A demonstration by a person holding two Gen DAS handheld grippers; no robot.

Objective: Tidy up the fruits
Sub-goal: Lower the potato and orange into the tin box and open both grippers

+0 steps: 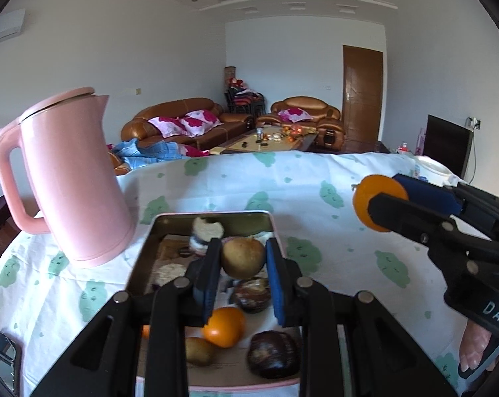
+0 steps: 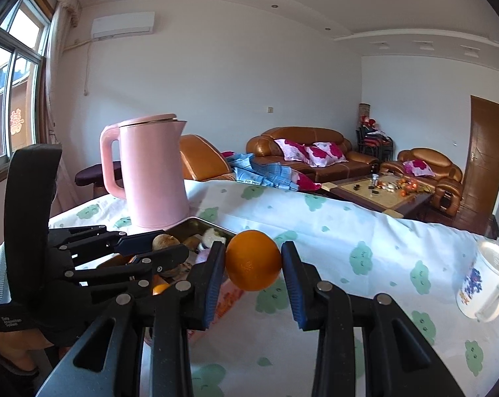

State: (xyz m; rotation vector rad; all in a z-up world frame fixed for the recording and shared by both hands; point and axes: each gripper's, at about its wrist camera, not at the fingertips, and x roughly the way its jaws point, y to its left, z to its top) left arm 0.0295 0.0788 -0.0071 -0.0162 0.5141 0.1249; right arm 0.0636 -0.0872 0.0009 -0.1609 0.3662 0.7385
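Meanwhile the left claw (image 1: pixel 242 264) grips a brownish fruit (image 1: pixel 242 258) above the metal tray (image 1: pixel 146 248), and the right claw (image 2: pixel 253 261) holds an orange (image 2: pixel 252 259) over the cloth-covered counter (image 2: pixel 348 264) beside it.

A round brownish fruit (image 1: pixel 242 258) hung above the metal tin (image 1: pixel 143 251), pinched between blue pads, while an orange (image 2: pixel 252 260) was held off to the tin's right, over the cloth — clear of the tin. Inside the tin lay another orange (image 1: pixel 224 327), a small brown-green fruit (image 1: pixel 199 350) just beside it, and two dark wrinkled fruits (image 1: pixel 273 354) — one nearer the front edge.
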